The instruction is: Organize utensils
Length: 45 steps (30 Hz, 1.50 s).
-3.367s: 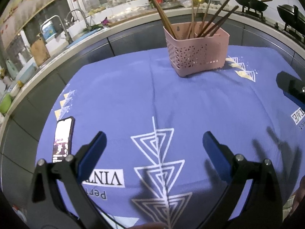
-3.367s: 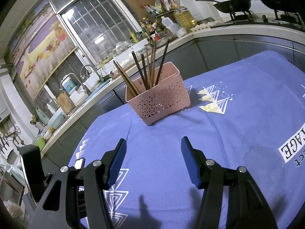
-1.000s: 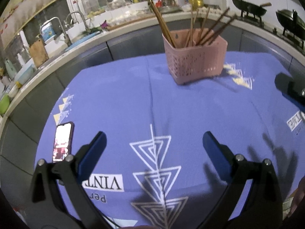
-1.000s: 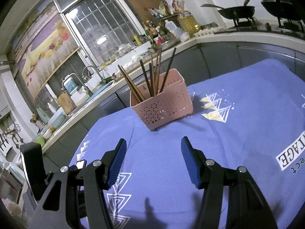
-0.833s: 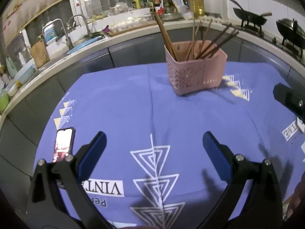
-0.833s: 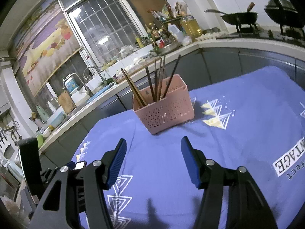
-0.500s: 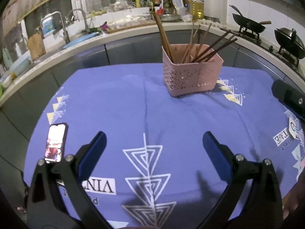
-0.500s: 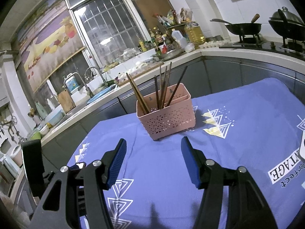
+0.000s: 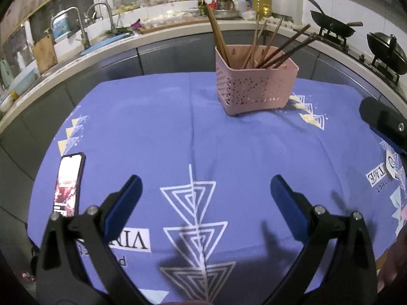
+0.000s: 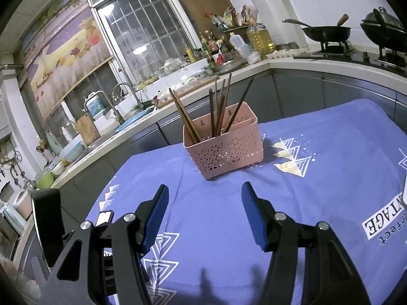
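Pink perforated basket (image 10: 225, 143) holding upright, leaning chopsticks (image 10: 216, 109) sits upper centre, well ahead of both wide-open, empty grippers, the right gripper (image 10: 204, 203) seemingly nearer than the left gripper (image 9: 203, 193).

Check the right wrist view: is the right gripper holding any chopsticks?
No: the right gripper is open and empty, and the chopsticks stand in the pink basket.
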Motion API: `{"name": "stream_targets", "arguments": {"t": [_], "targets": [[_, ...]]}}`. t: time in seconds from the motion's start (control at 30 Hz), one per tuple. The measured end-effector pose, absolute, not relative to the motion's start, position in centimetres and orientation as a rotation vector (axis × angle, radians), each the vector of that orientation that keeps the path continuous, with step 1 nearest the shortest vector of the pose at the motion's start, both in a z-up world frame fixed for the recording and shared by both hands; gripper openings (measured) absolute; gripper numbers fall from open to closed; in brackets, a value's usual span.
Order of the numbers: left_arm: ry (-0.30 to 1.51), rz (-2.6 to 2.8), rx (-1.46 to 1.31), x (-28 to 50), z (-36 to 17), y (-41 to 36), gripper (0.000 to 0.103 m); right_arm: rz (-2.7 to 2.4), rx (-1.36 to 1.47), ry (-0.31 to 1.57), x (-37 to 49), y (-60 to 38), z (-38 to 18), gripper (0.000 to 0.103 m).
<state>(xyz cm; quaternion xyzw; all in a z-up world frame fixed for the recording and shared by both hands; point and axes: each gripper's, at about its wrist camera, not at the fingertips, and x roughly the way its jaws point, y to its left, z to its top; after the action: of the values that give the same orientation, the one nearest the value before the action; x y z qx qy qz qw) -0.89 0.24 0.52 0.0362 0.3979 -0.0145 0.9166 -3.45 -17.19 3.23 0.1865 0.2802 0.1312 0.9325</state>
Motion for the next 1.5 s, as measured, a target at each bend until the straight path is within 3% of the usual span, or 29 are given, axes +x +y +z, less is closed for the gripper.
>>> {"name": "stream_targets", "arguments": {"t": [1.5], "targets": [[0.820,-0.022,0.093,-0.82,0.08,0.06,0.097,0.267,0.395,0.592,-3.46,-17.22,2.26,0.060]]}}
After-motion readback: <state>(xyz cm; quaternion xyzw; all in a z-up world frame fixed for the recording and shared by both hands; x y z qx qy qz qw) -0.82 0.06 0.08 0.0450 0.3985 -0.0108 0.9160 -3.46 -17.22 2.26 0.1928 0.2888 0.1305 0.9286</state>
